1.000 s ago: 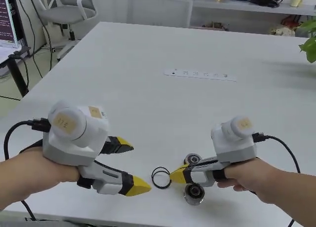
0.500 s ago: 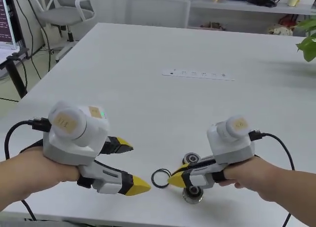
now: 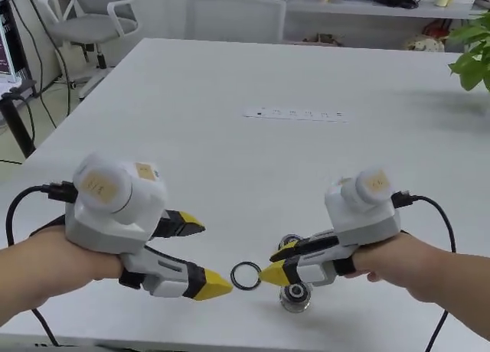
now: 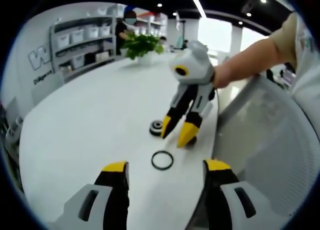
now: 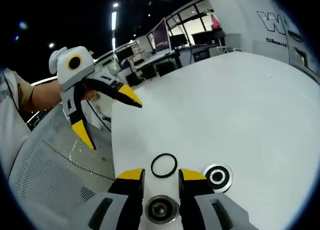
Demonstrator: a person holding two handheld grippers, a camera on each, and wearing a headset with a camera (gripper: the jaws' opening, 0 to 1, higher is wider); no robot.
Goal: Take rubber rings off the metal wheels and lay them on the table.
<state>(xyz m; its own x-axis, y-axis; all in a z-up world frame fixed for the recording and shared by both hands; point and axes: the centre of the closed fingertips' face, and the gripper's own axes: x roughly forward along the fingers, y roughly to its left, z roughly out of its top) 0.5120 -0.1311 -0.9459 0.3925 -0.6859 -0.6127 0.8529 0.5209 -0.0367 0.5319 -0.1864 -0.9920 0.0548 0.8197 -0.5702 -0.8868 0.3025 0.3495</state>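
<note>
One rubber ring [image 3: 246,275] lies flat on the bare white table [image 3: 253,168], loose rather than in any tray or bin, just ahead of the right gripper [image 3: 270,262] and between it and the left gripper [image 3: 213,256]. Judging by that, at least one ring is off and laid down, and the work stands between rings. In the right gripper view the nearer wheel [image 5: 160,208] sits low between that gripper's jaws, which stand a little apart; whether they touch it I cannot tell. The farther wheel [image 5: 218,176] rests on the table just beside the outer jaw. The left gripper's jaws are spread wide around nothing, aimed at the ring from the table's near edge. Whether either wheel carries rubber is too small to read. If one does, the next move probably calls for one gripper to pin the wheel while the other hooks under the rubber and peels it off — a round wheel could skid or roll away.
</note>
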